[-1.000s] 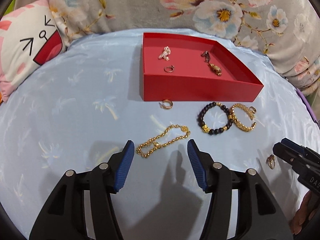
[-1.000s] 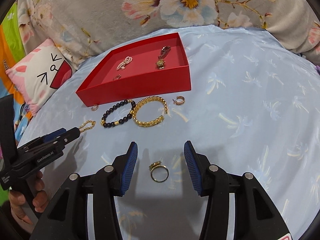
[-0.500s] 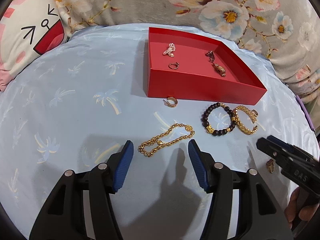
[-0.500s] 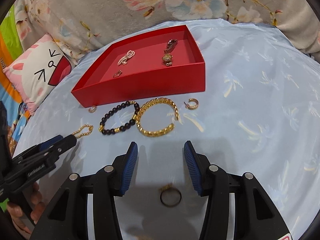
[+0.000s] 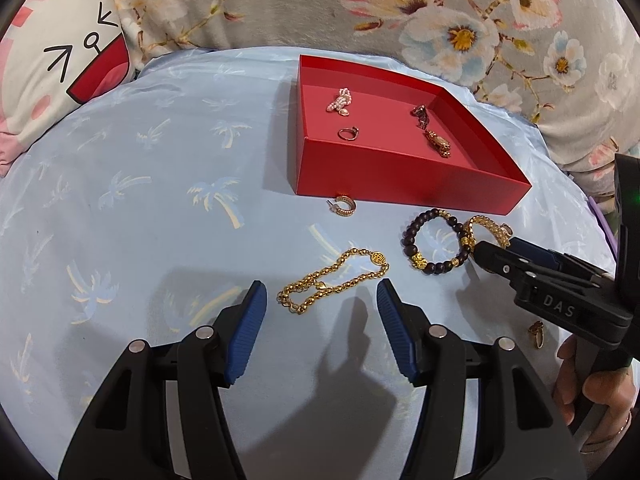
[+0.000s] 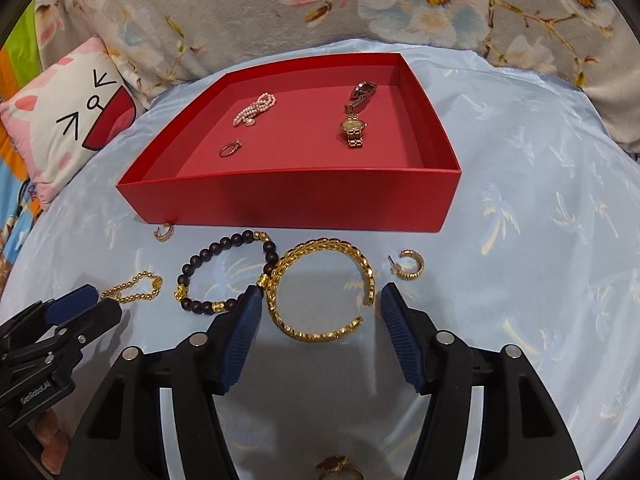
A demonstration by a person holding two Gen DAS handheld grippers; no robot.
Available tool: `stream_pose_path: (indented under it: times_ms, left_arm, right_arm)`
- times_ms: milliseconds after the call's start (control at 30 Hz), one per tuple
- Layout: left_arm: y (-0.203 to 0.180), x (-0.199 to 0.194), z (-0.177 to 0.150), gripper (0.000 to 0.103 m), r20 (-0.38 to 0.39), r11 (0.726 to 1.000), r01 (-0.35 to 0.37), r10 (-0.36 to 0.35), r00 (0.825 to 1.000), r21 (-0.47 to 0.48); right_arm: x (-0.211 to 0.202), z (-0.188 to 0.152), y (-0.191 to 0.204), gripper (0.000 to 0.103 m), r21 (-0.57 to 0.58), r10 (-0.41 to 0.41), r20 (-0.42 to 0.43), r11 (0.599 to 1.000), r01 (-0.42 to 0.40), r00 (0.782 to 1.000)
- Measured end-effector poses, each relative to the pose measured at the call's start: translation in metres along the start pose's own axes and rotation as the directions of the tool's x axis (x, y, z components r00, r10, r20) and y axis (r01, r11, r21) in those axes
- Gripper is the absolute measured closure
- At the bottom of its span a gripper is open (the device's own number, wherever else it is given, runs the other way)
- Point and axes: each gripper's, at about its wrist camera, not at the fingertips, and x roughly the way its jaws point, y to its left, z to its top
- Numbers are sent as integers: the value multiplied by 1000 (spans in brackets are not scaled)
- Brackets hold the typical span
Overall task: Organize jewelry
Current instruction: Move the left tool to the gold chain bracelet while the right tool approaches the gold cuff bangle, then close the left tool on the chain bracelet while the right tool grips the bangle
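A red tray holds a pearl piece, a ring and a gold watch. In front lie a gold bangle, a dark bead bracelet, a gold chain and two hoop earrings. My left gripper is open just short of the chain. My right gripper is open around the near part of the bangle. A gold ring lies under the right gripper.
Everything rests on a light blue palm-print cloth. A floral grey blanket and a cat-face pillow lie behind. The right gripper appears in the left wrist view, with the gold ring below it.
My right gripper moved forward from the gold ring to the bangle, which now sits between its fingers. My left gripper edged closer to the chain. Both stayed open.
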Motion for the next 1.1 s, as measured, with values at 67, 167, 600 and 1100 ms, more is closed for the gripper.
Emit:
stream_pose_path:
  times_ms: [67, 167, 600, 1100]
  left_arm:
    - [0, 0, 0, 47, -1, 1000, -2, 2, 1000, 2]
    - [-1, 0, 0, 47, -2, 1000, -6, 6, 1000, 7]
    - [-18, 17, 10, 62, -46, 978, 24, -15, 999, 208]
    - [-23, 10, 7, 101, -25, 965, 38, -33, 999, 261]
  right_arm:
    - [1, 1, 1, 49, -4, -6, 0, 1000, 6, 1000]
    - [-1, 0, -2, 49, 12, 1, 6, 1000, -1, 1000]
    - [-26, -19, -21, 49, 100, 47, 34, 994, -50, 998]
    - [-50, -28, -26, 49, 135, 49, 61, 989, -57, 997]
